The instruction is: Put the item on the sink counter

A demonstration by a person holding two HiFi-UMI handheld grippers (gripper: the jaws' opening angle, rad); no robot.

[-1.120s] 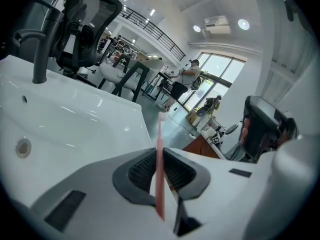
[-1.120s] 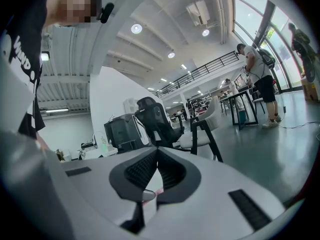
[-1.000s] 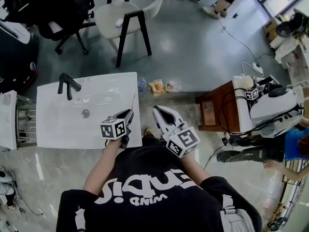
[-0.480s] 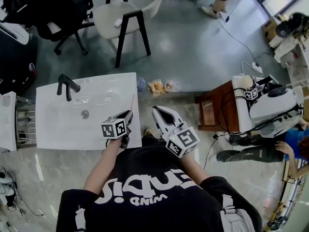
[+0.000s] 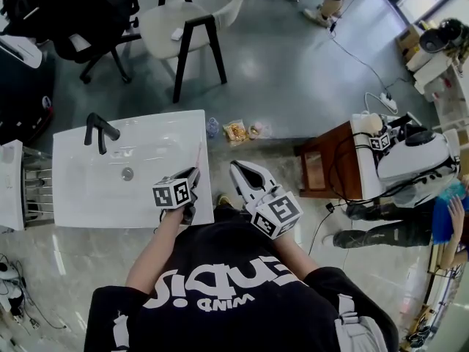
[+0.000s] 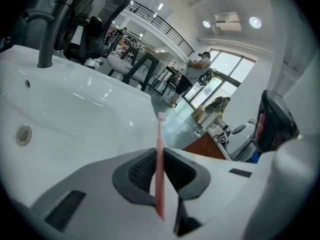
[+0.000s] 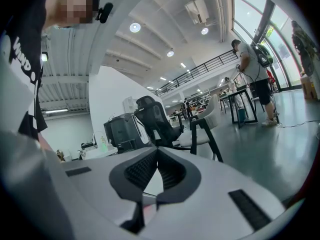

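Observation:
A thin pink toothbrush [image 6: 159, 134] stands upright between the pads of my left gripper [image 6: 159, 153], which is shut on its handle, bristle end pointing away. In the head view this gripper [image 5: 192, 175] hovers over the right edge of the white sink counter [image 5: 88, 196], and the toothbrush [image 5: 198, 156] sticks out above the rim. The basin has a black faucet [image 5: 99, 130] and a drain [image 5: 127, 173]. My right gripper [image 5: 243, 171] hangs off the counter's right side, over the floor. Its jaws [image 7: 157, 165] meet with nothing between them.
A dark wooden side table [image 5: 322, 163] with cables stands to the right. Snack packets [image 5: 238, 131] lie on the floor behind the counter. A beige chair [image 5: 183, 20] and a black office chair [image 5: 80, 20] stand beyond. A metal rack [image 5: 37, 185] adjoins the counter's left.

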